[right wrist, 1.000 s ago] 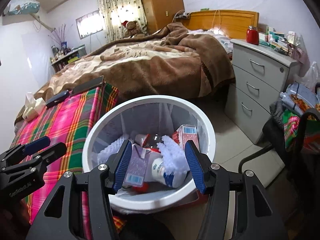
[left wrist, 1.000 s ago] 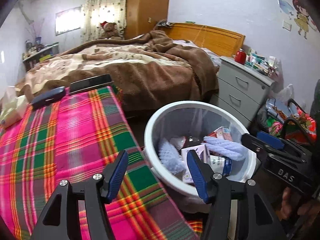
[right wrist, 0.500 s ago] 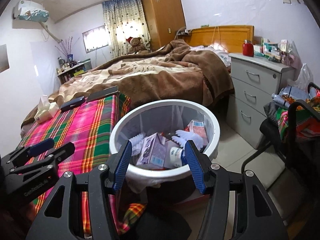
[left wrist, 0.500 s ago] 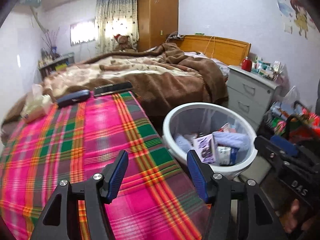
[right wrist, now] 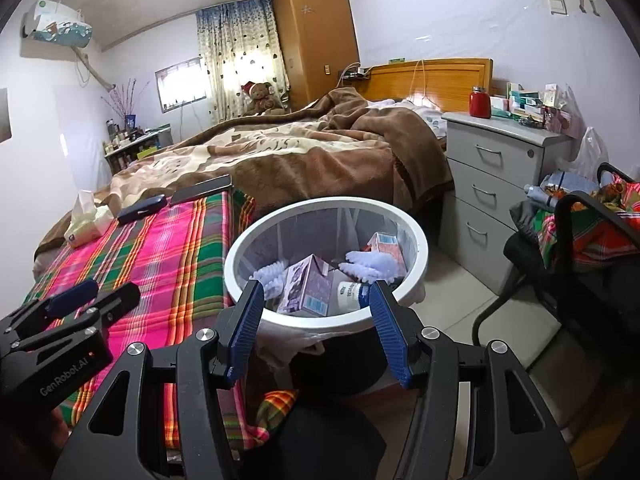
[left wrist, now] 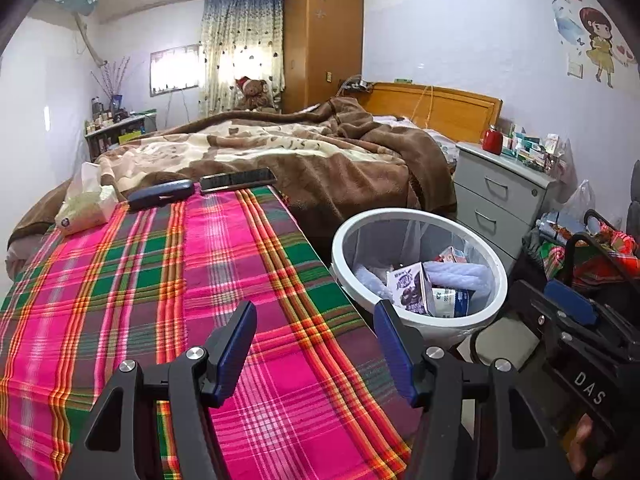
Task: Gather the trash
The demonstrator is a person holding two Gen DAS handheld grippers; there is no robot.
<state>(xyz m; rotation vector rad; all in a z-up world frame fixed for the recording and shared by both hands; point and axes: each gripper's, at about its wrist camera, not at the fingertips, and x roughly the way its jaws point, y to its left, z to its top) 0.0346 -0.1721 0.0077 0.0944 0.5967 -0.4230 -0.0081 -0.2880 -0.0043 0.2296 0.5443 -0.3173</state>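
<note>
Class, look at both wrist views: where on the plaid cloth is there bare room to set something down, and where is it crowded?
The plaid cloth is bare from the near edge up to the tissue pack, glasses case and phone along its far edge. Crowded: the white trash bin, full of cartons, and the nightstand top.

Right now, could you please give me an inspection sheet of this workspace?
Surface: plaid cloth, pink and green, no trash seen on it.
Job's things: white bin beside the cloth, lined with a bag, holding a purple carton, a pink carton, a bottle and pale wrapping.
Clutter: tissue pack, dark case and phone at the cloth's far end.
Grippers: left tool open, empty, over the cloth; right tool open, empty, facing the bin.
Cables: wires at the headboard.
Surroundings: bed, grey drawers, wardrobe.
</note>
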